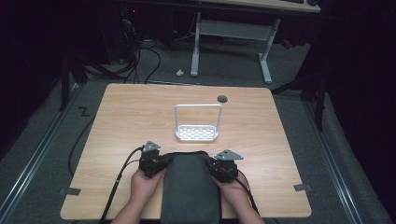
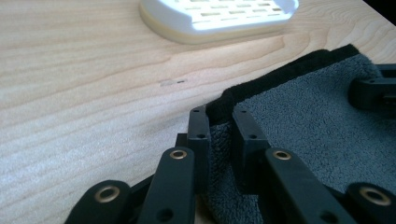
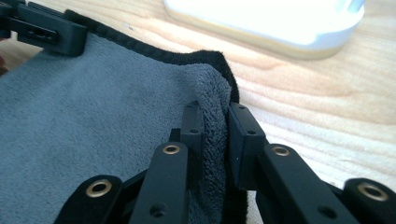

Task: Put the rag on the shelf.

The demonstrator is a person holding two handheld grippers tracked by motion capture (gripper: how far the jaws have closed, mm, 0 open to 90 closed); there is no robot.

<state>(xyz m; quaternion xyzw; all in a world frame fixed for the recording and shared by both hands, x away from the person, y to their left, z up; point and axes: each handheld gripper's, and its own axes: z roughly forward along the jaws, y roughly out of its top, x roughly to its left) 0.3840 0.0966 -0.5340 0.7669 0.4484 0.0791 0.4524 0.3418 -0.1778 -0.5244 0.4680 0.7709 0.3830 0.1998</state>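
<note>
Fingers (image 2: pixel 200 122) of both grippers pinch towel (image 1: pixel 189 186) far corners; towel soft, floppy, light, so hold by black edge

The near end of the grey towel (image 1: pixel 190 186) is cut off by the bottom edge of the high view, and the desk (image 1: pixel 130 121) beneath it is hidden. The white rack (image 2: pixel 219 16) is cropped by the top edge in the left gripper view. The towel corner pinched in the right gripper (image 3: pixel 215 123) is partly hidden between the jaws.
</note>
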